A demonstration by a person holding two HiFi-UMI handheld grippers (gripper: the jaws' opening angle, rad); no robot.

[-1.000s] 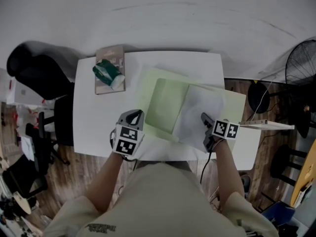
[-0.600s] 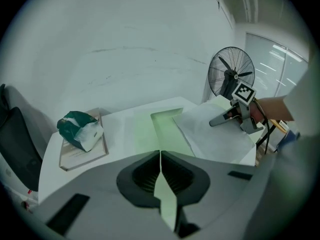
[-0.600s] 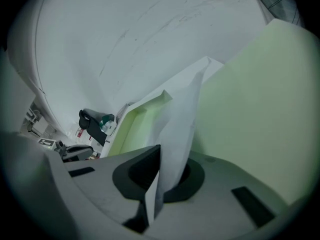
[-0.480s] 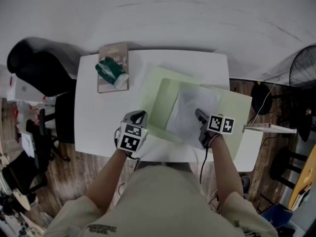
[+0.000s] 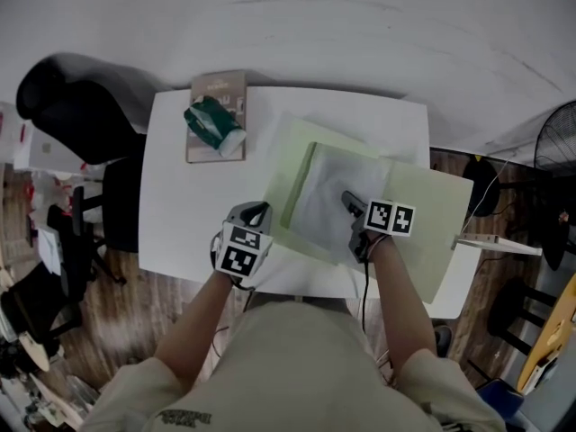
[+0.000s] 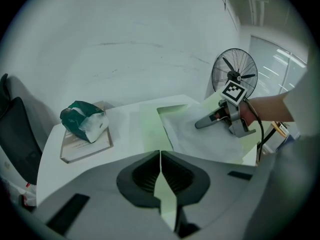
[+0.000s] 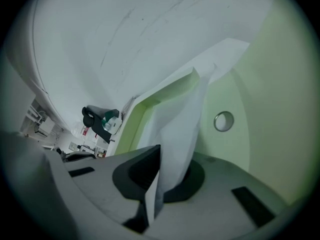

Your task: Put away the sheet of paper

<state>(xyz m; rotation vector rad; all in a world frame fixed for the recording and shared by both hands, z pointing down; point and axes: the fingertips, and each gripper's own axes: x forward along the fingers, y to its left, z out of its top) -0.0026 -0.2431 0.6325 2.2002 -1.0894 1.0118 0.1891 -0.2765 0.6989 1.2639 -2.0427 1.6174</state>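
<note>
The folder (image 5: 432, 214) lies open on the table (image 5: 180, 196), its right part overhanging the table's right edge. The sheet of paper (image 5: 328, 196) lies on the folder's left part. A book (image 5: 220, 86) sits at the far left corner with a pack (image 5: 214, 124) on it. A chair (image 5: 81, 106) stands left of the table and a fan (image 5: 560, 142) to its right. The left gripper (image 5: 255, 210) is at the folder's near left edge, with that edge between its jaws. The right gripper (image 5: 347, 198) is over the sheet, which sits between its jaws.

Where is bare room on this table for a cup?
Bare: the table at left, between the book and the left gripper, and its far right corner beyond the green folder. Crowded: the middle and right, under the folder, the sheet of paper and the right gripper.
</note>
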